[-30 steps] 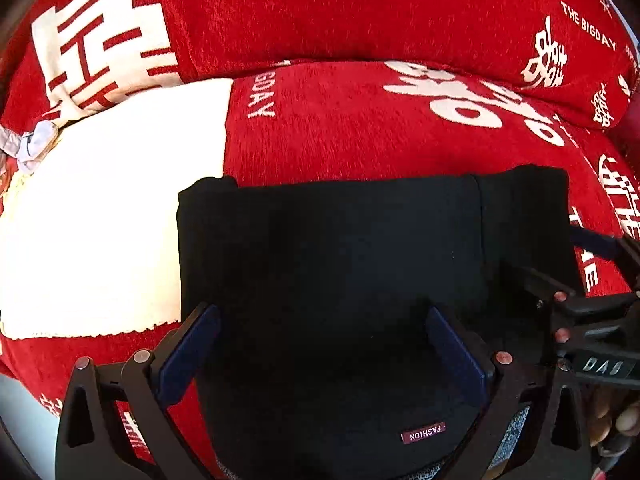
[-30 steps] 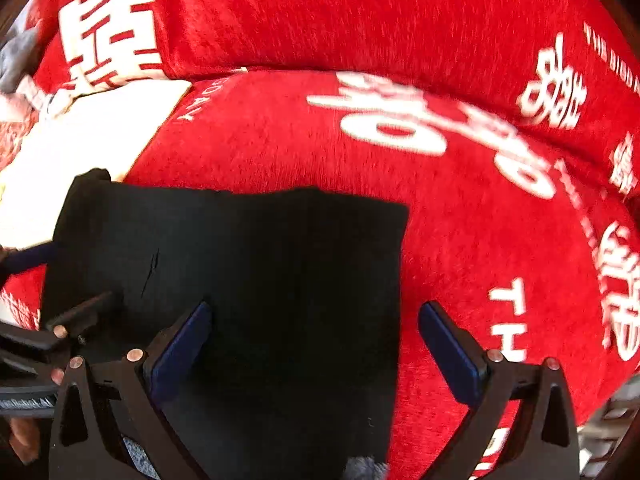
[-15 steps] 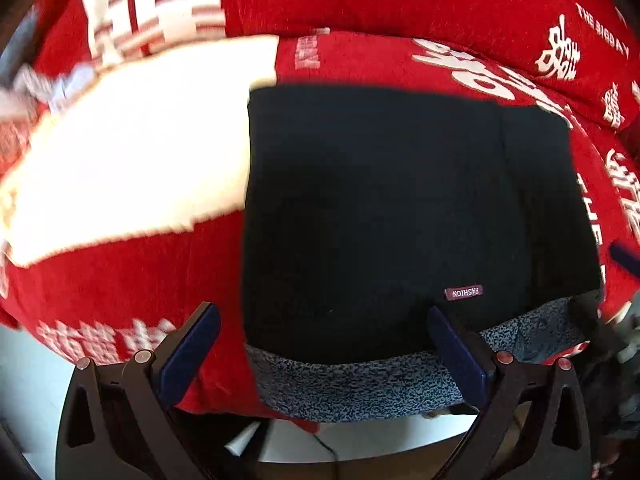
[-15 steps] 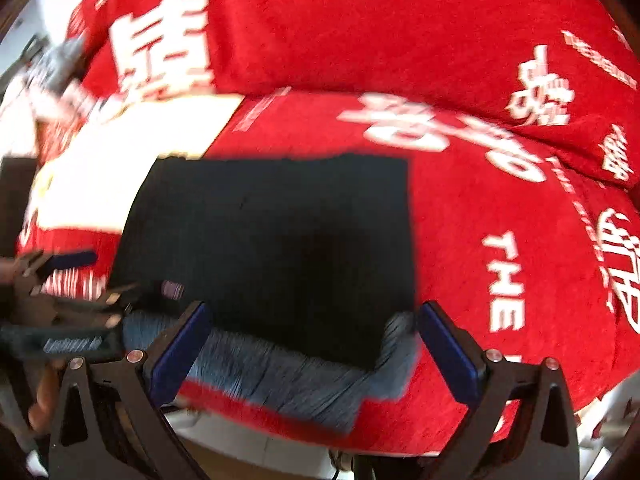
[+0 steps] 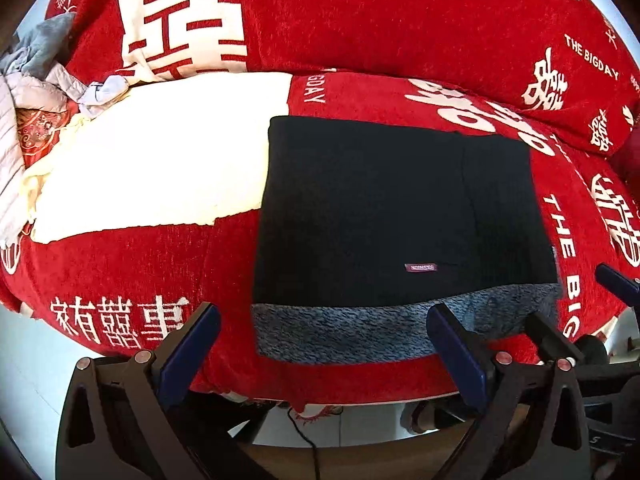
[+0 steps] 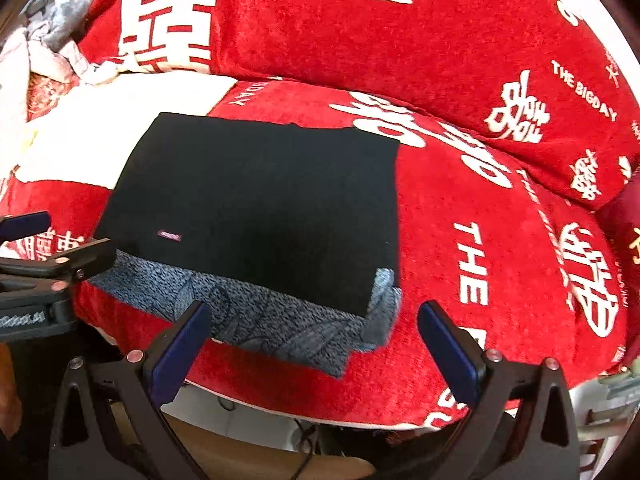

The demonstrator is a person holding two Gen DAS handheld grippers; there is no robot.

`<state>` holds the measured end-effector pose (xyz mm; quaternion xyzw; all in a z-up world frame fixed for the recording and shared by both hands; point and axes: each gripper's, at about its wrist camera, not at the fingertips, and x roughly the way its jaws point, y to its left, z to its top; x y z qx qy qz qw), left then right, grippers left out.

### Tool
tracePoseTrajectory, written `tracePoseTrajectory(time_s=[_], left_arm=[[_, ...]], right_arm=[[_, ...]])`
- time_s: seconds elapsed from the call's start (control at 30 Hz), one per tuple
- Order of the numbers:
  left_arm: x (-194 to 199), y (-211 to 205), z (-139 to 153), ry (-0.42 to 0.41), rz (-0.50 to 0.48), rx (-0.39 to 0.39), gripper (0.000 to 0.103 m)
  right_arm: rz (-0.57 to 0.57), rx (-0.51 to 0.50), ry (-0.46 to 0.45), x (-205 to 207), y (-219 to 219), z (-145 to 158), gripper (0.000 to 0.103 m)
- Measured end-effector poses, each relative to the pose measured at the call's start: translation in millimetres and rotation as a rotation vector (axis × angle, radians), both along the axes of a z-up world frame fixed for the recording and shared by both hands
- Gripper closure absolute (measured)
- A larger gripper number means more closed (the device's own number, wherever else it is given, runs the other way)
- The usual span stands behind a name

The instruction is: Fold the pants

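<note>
Tongs spread wide and empty: left gripper [image 5: 320, 344] and right gripper [image 6: 312, 340] hang off the sofa's [image 5: 400, 40] front edge, clear of the pants [image 5: 392, 208]. Pants lie folded, black over grey lining [image 6: 280, 316], on the seat.

Holding left gripper [image 5: 322, 346] and right gripper [image 6: 312, 342] side by side, both spread wide, gripping nothing, blue pads [image 5: 188, 354] angling outward, each showing at the other's edge.
</note>
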<state>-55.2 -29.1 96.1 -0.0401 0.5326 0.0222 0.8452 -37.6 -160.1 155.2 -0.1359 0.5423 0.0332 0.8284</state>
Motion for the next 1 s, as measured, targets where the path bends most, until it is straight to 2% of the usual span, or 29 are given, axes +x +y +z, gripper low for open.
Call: tracePoseTrajectory(time_s=[0.1, 0.3, 0.53, 1.0], left_arm=[[-5.3, 2.0, 1.2, -0.021, 0.007, 0.001, 0.0], [-9.2, 0.9, -2.8, -0.002, 0.009, 0.006, 0.0], [-10.5, -5.4, -0.7, -0.014, 0.01, 0.07, 0.0], [-17.3, -4.4, 2.2, -0.017, 0.015, 0.066, 0.0]], right_arm=[[-0.019, -0.005, 0.0, -2.4, 0.7, -1.0, 0.0], [-0.015, -0.013, 0.021, -1.9, 1.1, -6.5, 0.0], [-0.031, -0.008, 0.023, -0.5, -4.3, -7.3, 0.0], [-0.034, 0.018, 0.043, -2.0, -9.3, -8.7, 0.0]])
